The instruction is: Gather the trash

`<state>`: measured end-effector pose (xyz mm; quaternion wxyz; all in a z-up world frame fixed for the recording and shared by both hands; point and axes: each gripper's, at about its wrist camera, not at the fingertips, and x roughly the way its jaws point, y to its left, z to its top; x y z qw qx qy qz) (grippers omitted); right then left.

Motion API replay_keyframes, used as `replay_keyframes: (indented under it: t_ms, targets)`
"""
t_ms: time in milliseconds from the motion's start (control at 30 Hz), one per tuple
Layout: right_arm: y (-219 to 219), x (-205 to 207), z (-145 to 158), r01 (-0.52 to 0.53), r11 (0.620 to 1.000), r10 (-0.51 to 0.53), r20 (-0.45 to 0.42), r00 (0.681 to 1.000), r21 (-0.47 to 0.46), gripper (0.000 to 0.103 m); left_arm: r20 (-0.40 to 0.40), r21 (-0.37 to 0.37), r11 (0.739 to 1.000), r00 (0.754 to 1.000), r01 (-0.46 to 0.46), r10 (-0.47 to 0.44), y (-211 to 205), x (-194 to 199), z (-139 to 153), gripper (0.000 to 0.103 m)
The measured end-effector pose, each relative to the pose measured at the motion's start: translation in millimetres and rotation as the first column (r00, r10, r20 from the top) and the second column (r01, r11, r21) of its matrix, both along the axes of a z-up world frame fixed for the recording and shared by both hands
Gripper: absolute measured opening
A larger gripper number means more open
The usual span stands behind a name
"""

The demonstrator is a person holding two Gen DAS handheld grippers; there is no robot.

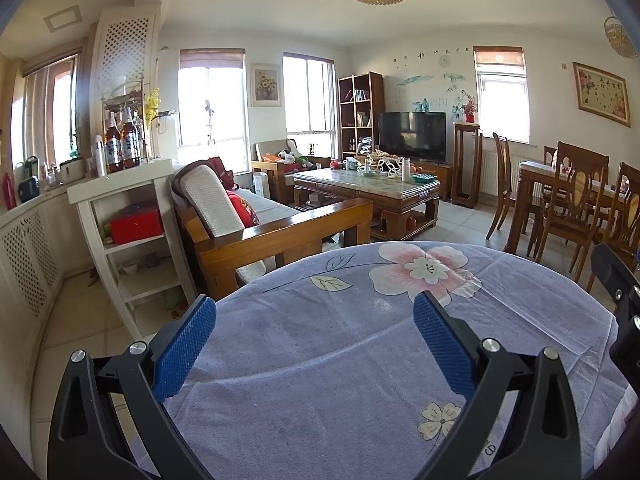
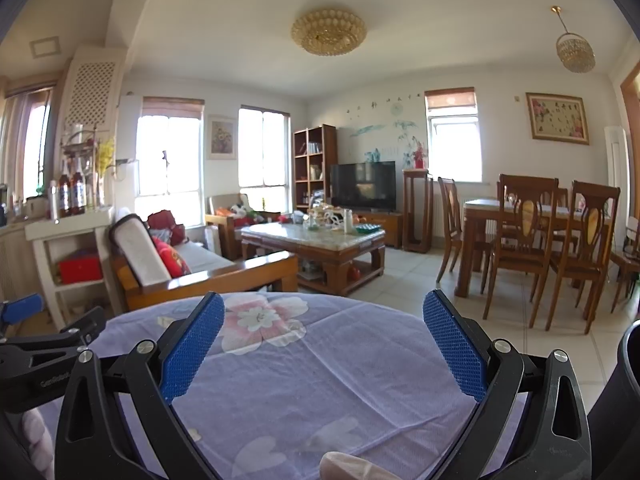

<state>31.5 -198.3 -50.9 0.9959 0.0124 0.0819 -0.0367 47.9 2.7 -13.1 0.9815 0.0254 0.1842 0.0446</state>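
- Both grippers are held over a round table under a lilac tablecloth [image 1: 320, 360] printed with pink and white flowers; the cloth is creased and nothing lies on the part between the fingers.
- The left gripper [image 1: 316, 340] is spread wide, its blue pads [image 1: 184, 348] well apart with nothing between them.
- The right gripper [image 2: 324, 344] is likewise released, its blue pads [image 2: 192, 348] wide apart and empty. In its view the left gripper's black frame shows at the near left edge.
- No piece of trash can be made out on the cloth in either view. A pale rounded shape [image 2: 348, 466] at the near edge of the right view is too cropped to identify.
- A dark curved object [image 2: 624, 400] fills the near right corner of the right view; I cannot tell what it is.
- Just beyond the table's far edge stands a wooden sofa [image 1: 256, 220] with a red cushion, and left of it a white shelf unit [image 1: 132, 232] holding a red box, with bottles [image 1: 122, 140] on top.
- Farther off are a cluttered coffee table [image 1: 364, 192] and a television [image 1: 412, 136]; to the right, a dining table with wooden chairs [image 1: 576, 204].
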Motion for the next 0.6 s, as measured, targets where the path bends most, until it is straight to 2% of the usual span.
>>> replay_keyframes:
  t_ms: [300,600]
  targets:
    - [0.3,-0.1,-0.2,0.0,1.0,0.0,-0.001,1.0,0.001,0.098,0.023,-0.016,1.0,1.0,-0.007,0.008,1.5,-6.2,2.1,0.098]
    - [0.2,1.4,-4.4,0.011,1.0,-0.01,-0.008,1.0,0.011,0.098,-0.004,0.006,0.999,0.999,0.052,-0.052,-7.3,-2.8,0.4,0.098]
